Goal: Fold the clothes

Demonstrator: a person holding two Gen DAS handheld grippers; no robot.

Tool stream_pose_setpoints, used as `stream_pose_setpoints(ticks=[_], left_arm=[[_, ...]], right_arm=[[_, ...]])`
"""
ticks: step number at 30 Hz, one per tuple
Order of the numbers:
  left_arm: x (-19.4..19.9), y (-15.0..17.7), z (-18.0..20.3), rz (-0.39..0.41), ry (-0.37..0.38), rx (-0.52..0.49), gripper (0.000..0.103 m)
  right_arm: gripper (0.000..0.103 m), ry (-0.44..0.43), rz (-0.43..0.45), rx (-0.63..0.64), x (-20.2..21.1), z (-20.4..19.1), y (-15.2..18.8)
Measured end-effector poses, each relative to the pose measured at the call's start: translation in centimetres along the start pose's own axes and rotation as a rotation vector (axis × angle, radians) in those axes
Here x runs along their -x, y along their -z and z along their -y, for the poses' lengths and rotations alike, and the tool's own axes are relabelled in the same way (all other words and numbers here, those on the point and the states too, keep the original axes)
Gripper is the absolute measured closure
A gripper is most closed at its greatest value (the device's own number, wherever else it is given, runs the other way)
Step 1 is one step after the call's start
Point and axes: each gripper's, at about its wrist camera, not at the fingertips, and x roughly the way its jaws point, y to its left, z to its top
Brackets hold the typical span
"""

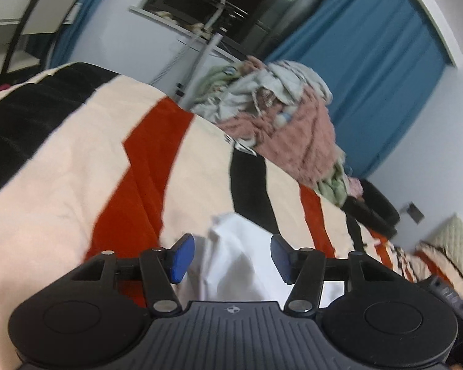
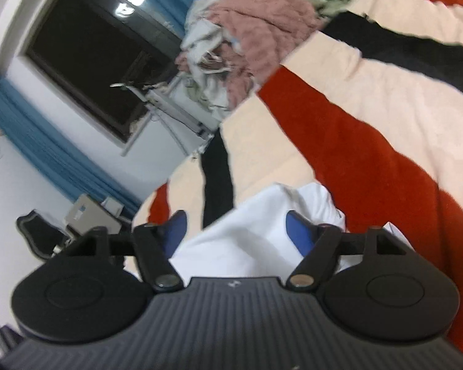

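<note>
Left gripper (image 1: 232, 257) poised with jaws spread over the crumpled white cotton garment (image 1: 231, 265) on the near striped cream, red and black fleece blanket (image 1: 61, 169); right gripper (image 2: 236, 231) likewise released above it. Best pinching separate edges before lifting.

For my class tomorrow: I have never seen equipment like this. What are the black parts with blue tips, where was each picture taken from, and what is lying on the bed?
The black parts are two hand-held grippers; a person carries one in each hand. Each has a camera looking forward along its jaws, so one picture comes from the left gripper and the other from the right gripper. Both stand open and neither holds anything. Under both lies a white garment, crumpled on a striped blanket in cream, red and black. Farther off sits a pile of clothes, pink and pale green among them. Behind are a dark window and blue curtains.
</note>
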Motion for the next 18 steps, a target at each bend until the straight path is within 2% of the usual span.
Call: stream_pose_setpoints(ticks=[3, 4, 6, 8, 9, 10, 11, 12, 14, 18], left_arm=[[-0.9, 1.0, 0.8, -0.032, -0.025, -0.066, 0.048], [-1.2, 1.2, 1.0, -0.043, -0.029, -0.084, 0.048], [-1.7, 1.7, 1.2, -0.068, -0.041, -0.099, 0.057], [-2.1, 2.1, 1.1, -0.096, -0.053, -0.098, 0.07], [-2.0, 2.3, 1.1, -0.096, -0.06, -0.087, 0.073], [-1.8, 2.4, 1.1, -0.093, -0.062, -0.084, 0.082], [-1.7, 2.5, 1.2, -0.09, -0.062, -0.083, 0.089], [-1.5, 2.6, 1.3, -0.083, -0.068, -0.091, 0.092], [-0.7, 2.4, 1.7, -0.045, -0.059, -0.1, 0.095], [1.0, 1.5, 3.2, 0.048, -0.05, -0.133, 0.096]], right_arm=[[0.031, 0.055, 0.032, 0.11, 1.6, -0.5, 0.1], [0.037, 0.1, 0.02, 0.144, 1.3, -0.5, 0.1], [0.04, 0.18, -0.022, 0.204, 0.0, -0.2, 0.4], [0.061, 0.229, -0.079, 0.242, -1.8, 0.3, 1.0], [0.072, 0.235, -0.104, 0.244, -2.6, 0.7, 1.3], [0.08, 0.228, -0.112, 0.233, -2.9, 1.0, 1.6], [0.083, 0.22, -0.104, 0.233, -2.9, 1.0, 1.7], [0.092, 0.214, -0.09, 0.239, -2.7, 0.8, 1.7], [0.096, 0.203, -0.047, 0.278, -1.7, -0.1, 1.6], [0.096, 0.156, 0.071, 0.353, -0.4, -2.2, 1.4]])
